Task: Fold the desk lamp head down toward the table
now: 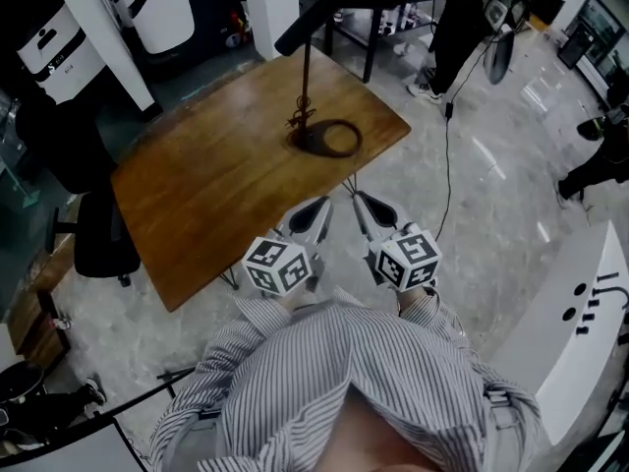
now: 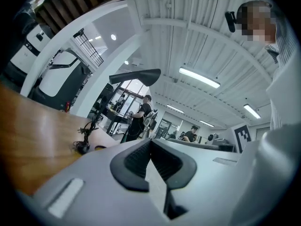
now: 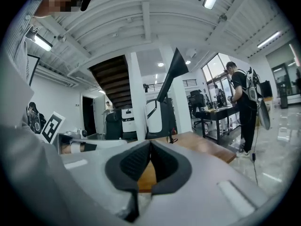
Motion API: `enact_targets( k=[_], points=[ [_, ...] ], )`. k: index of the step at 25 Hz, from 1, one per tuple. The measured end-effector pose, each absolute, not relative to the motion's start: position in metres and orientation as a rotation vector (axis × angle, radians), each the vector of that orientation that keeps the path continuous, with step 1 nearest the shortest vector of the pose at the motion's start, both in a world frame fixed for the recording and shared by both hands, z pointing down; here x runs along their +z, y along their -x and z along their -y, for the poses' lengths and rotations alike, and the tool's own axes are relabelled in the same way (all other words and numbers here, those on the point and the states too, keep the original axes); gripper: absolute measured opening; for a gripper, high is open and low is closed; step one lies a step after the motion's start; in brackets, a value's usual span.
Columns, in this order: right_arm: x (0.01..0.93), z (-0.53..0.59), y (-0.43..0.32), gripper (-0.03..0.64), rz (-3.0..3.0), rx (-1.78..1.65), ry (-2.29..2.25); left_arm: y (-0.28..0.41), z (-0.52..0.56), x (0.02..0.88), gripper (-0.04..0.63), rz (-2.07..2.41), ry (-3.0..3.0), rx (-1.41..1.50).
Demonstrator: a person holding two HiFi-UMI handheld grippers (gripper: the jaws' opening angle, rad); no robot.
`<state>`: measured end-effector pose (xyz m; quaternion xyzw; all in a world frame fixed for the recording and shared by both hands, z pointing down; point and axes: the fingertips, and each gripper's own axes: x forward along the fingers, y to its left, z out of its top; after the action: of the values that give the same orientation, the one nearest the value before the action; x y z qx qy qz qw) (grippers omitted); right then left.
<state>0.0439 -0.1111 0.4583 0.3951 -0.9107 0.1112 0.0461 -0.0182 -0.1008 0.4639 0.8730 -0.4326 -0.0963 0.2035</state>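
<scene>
The desk lamp stands on the far half of the wooden table, with a dark ring base, a thin upright stem and a long black head raised high above it. Both grippers hover off the table's near edge, short of the lamp. My left gripper is shut and empty; its view shows the lamp head and base ahead to the left of the jaws. My right gripper is shut and empty too, its jaws pointing toward the lamp head.
A black office chair sits at the table's left end. A person in black stands by a dark desk beyond the table. A cable runs over the floor on the right, and a white counter stands at the right edge.
</scene>
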Motion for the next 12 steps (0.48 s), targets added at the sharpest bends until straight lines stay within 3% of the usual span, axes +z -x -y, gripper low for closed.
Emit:
enact_targets(
  k=[12],
  points=[
    [0.436,0.246,-0.008,0.003,2.767,0.27,-1.283,0.051,0.247,0.446,0.002,1.169,-2.589,-0.155]
  ],
)
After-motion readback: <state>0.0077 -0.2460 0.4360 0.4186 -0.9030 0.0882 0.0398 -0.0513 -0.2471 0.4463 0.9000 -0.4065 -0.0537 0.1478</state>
